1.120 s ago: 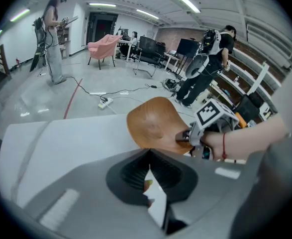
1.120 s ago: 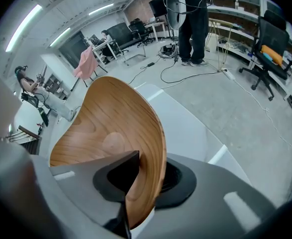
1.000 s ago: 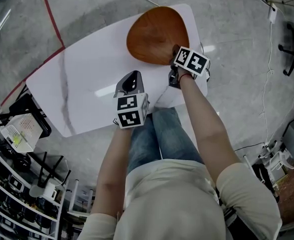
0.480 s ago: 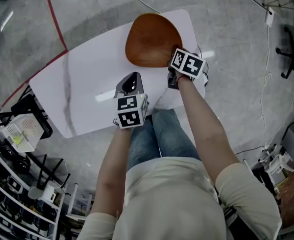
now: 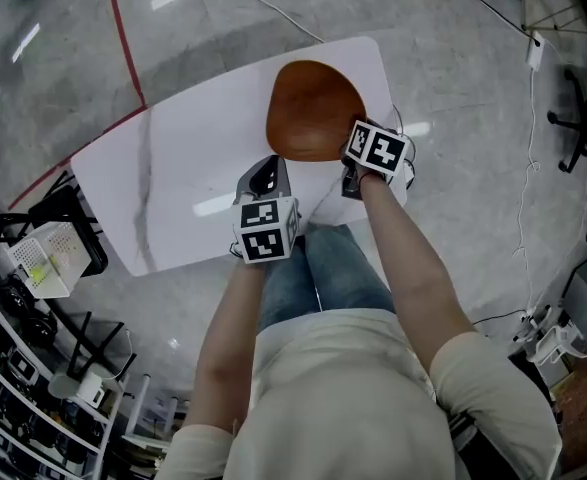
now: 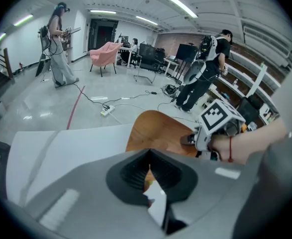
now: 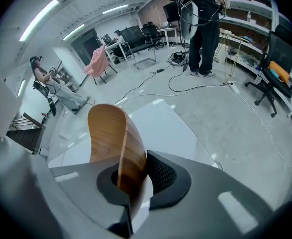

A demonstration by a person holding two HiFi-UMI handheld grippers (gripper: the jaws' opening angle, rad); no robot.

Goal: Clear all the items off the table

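The white counter [image 5: 183, 168], with one grey vein through it, fills the middle of my head view; its near edge is cut off by my own arms. Over its far end sits the wooden dish [image 5: 311, 118], a teardrop shape from above. In the right gripper view it shows edge-on and tilted, which the head view gives no hint of. Whether its far edge touches the counter I can't quite tell.

My right gripper [image 7: 136, 178] has its jaws clamped on the dish's near rim, the wood pinched between the ribbed pads. My left gripper [image 6: 148, 176] hangs beside it over the counter. Its jaws look closed with nothing between them, only a sliver of white surface showing behind.

The marker cube [image 6: 219, 114] carries black-and-white squares, not readable text. Only the left gripper view shows a red cord [image 6: 230, 148] on the right wrist and a pink chair [image 6: 105, 54] far back.
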